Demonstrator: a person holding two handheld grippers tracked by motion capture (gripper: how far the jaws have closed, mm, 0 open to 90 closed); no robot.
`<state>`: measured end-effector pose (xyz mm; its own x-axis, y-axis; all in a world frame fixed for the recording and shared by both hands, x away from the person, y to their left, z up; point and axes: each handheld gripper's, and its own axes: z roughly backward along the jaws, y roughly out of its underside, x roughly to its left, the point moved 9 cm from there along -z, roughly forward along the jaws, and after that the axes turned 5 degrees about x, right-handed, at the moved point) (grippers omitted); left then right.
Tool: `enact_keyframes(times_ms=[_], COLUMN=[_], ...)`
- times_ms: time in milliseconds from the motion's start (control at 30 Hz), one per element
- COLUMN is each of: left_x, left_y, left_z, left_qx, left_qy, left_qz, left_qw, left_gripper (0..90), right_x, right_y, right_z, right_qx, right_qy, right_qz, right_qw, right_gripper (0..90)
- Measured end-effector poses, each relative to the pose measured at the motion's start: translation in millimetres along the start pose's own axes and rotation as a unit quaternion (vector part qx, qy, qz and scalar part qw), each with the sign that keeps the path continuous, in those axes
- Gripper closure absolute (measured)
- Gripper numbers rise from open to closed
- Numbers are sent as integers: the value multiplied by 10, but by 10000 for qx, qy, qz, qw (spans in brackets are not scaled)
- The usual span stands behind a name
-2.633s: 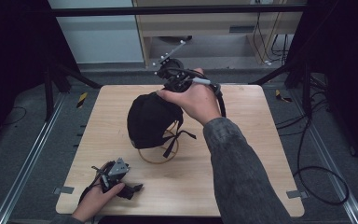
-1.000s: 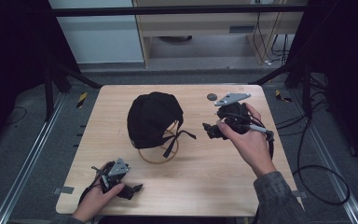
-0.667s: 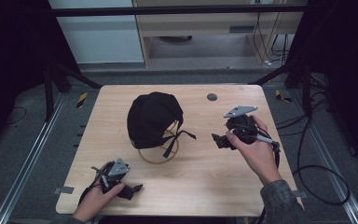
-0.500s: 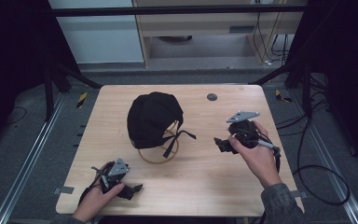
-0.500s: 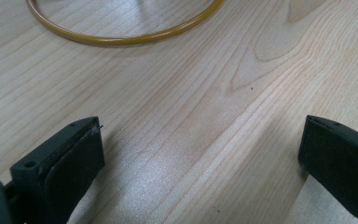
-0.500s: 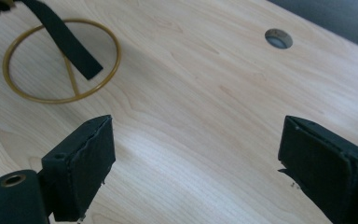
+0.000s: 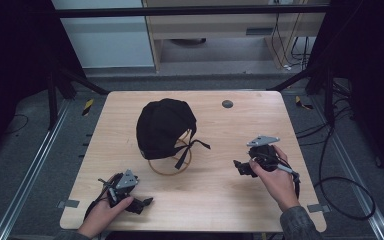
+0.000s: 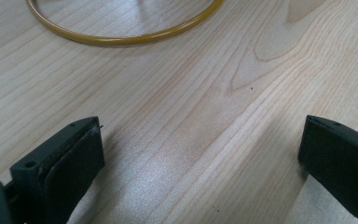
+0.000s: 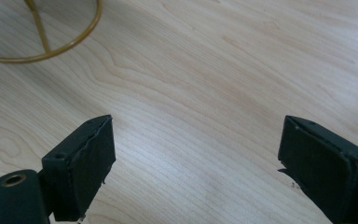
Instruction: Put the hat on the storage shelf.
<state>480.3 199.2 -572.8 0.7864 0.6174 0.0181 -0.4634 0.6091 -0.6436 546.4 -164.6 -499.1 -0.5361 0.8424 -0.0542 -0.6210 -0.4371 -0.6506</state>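
Centrally, black cap [image 7: 164, 127] (on wire stand [image 7: 170, 162]); small disc [image 7: 227, 104] behind

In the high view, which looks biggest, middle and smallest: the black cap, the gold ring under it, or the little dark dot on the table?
1. Black cap, biggest.
2. Gold ring, partly hidden beneath the cap, so its full size is unsure.
3. Dark dot, smallest by far.

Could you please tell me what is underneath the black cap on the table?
The black cap sits on a yellowish wire stand; its ring base and some struts show below. The stand's upper part is covered.
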Motion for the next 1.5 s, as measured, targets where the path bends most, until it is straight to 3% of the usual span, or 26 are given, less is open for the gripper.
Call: enact_keyframes(times_ms=[333, 867, 1267, 1367, 1500], left_x=[-1, -2, -2, -2, -2], left_y=[1, 3, 3, 3, 3], left_z=[1, 3, 3, 3, 2], left_qx=[-1, 0, -2, -2, -3], left_qy=[-3, -10, -11, -10, -12], left_qz=[3, -2, -3, -3, -1], left_qw=[10000, 10000, 10000, 10000, 10000], left_gripper=[0, 0, 0, 0, 0], right_x=[-31, 28, 35, 61, 73], right_y=[244, 541, 499, 497, 489], right_z=[-159, -442, -514, -542, -550], right_qx=[73, 118, -177, -118, -114], right_qy=[-16, -182, 9, 144, 164], right_qz=[-173, -678, -760, -606, -573], right_qw=[9998, 9975, 9969, 9980, 9982], right_gripper=[113, 110, 86, 64, 63])
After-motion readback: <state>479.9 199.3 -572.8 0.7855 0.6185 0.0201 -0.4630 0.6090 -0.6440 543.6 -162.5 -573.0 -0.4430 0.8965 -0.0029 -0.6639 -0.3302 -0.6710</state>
